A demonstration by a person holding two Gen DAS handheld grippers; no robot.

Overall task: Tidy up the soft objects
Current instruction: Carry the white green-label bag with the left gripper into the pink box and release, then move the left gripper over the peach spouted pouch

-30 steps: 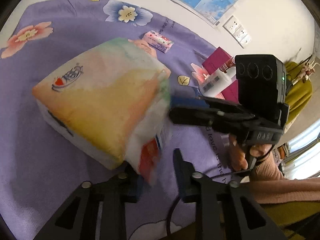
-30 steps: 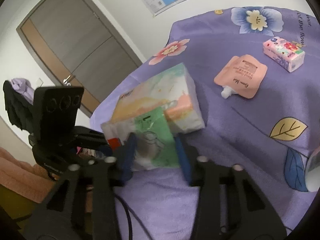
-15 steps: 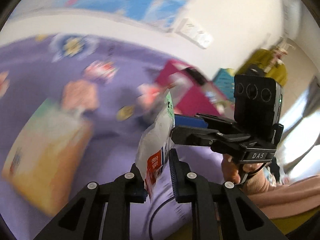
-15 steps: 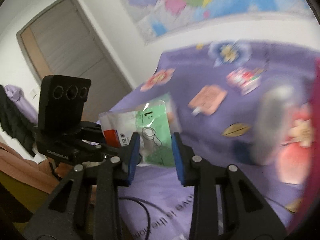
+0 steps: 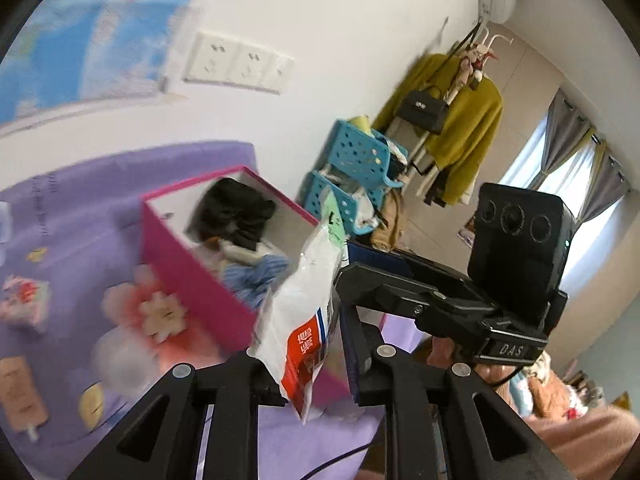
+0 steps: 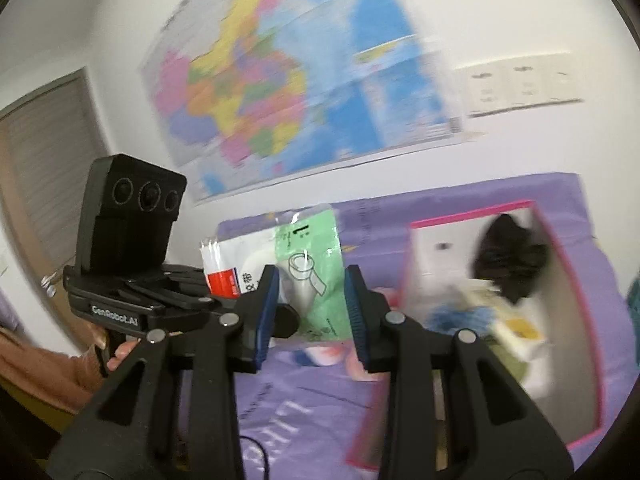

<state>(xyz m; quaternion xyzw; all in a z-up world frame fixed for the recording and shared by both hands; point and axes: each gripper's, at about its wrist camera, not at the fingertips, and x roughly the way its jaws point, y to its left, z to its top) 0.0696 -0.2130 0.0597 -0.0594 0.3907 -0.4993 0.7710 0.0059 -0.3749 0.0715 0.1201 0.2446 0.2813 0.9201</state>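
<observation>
A puffy plastic packet (image 5: pixel 304 320), white with a red and a green label, hangs in the air between both grippers. My left gripper (image 5: pixel 308 364) is shut on its lower red corner. My right gripper (image 6: pixel 312 312) is shut on its green end (image 6: pixel 312 268), with a blue pad on each side. Just beyond the packet stands an open pink box (image 5: pixel 192 280), in the right wrist view to the right (image 6: pixel 472 218). Inside it lie a black cloth (image 5: pixel 236 212) and a blue fuzzy thing (image 5: pixel 256 276).
A purple flowered sheet (image 5: pixel 80 200) covers the bed, with a small tissue pack (image 5: pixel 24 304) and an orange pouch (image 5: pixel 20 396) at the left. Blue baskets (image 5: pixel 356 156) and a clothes rack (image 5: pixel 460 132) stand past the bed. A wall map (image 6: pixel 280 80) hangs behind.
Both grippers have risen with the packet and swung right, from beside the big tissue pack to in front of the pink box. The tissue pack has left both views.
</observation>
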